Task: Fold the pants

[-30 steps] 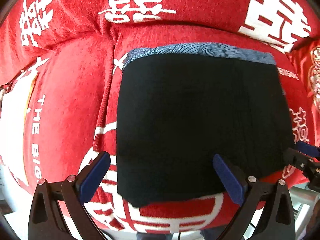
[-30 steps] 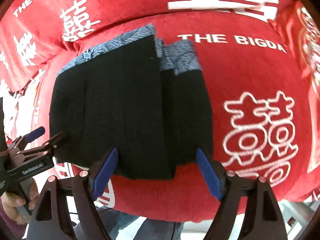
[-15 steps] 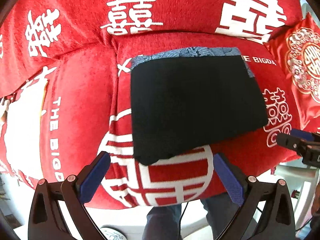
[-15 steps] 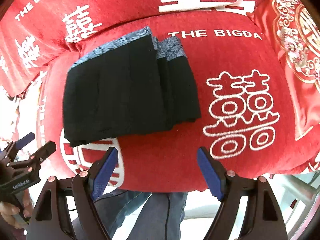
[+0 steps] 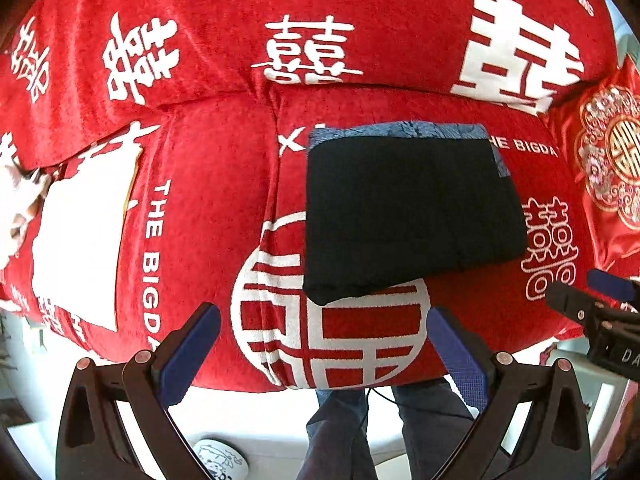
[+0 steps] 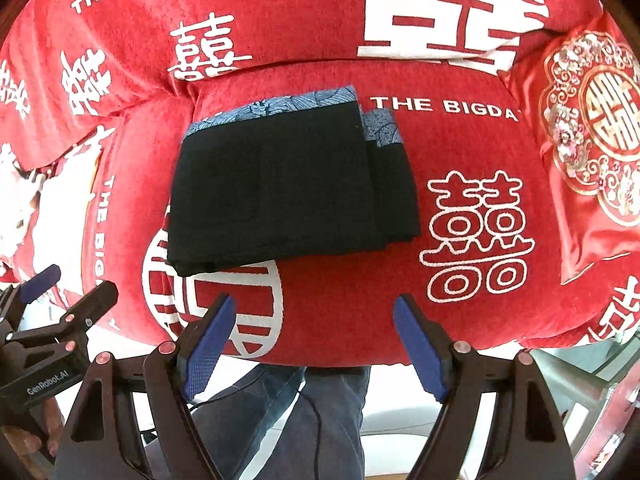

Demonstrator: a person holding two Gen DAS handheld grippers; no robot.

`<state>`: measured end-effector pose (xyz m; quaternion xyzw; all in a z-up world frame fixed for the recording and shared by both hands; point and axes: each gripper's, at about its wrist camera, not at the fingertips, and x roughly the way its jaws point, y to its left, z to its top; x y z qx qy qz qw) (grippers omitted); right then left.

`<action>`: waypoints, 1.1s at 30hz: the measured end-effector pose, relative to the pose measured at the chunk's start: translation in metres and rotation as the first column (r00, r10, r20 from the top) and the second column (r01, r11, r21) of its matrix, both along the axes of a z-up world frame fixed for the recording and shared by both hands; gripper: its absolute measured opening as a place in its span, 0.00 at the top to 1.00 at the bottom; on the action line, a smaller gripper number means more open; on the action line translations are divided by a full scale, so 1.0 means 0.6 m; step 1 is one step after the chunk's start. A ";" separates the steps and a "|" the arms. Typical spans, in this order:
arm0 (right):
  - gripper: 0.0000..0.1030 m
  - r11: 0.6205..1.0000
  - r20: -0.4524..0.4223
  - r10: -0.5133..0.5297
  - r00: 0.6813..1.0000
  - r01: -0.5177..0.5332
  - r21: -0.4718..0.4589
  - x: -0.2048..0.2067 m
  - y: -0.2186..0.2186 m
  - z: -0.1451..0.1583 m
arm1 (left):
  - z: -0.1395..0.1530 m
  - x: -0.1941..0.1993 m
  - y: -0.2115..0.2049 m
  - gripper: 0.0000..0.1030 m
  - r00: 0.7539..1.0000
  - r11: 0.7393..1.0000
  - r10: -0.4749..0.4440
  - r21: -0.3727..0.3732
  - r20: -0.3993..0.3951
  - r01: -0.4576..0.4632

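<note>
The black pants (image 5: 408, 212) (image 6: 288, 188) lie folded into a flat rectangle on the red sofa seat (image 5: 208, 184) (image 6: 472, 148), a blue patterned waistband showing along their far edge. My left gripper (image 5: 320, 344) hangs well above the seat's front edge, open, nothing between its blue pads. My right gripper (image 6: 312, 340) is likewise open and empty, high over the front edge, nearer than the pants. Each gripper shows at the side of the other's view: the right gripper (image 5: 600, 312), the left gripper (image 6: 48, 312).
A red embroidered cushion (image 5: 608, 160) (image 6: 592, 136) leans at the right end of the sofa. A person's legs in dark trousers (image 6: 288, 420) stand in front of the seat. A white patch (image 5: 80, 248) covers the left seat cushion. A patterned bowl (image 5: 220, 460) sits on the floor.
Both grippers have risen and drawn back from the pants toward the front of the sofa. The folded pants look smaller and lie as they did.
</note>
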<state>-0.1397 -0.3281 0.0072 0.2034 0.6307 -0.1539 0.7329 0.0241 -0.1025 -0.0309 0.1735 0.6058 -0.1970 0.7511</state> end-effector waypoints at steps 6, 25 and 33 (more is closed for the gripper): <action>0.19 1.000 0.001 0.012 1.000 -0.012 -0.010 0.009 0.007 0.015 | 0.009 0.009 0.010 0.00 0.999 0.999 0.043 -0.014 -0.006 -0.043; 0.19 0.999 -0.014 0.041 0.999 -0.041 -0.028 0.028 0.016 0.020 | 0.014 0.006 -0.002 0.00 1.000 0.999 0.029 -0.021 -0.006 -0.029; 0.19 0.998 -0.024 0.048 0.999 -0.049 -0.037 0.027 0.013 0.015 | 0.013 -0.001 -0.013 0.00 1.000 1.000 0.022 -0.011 0.006 -0.022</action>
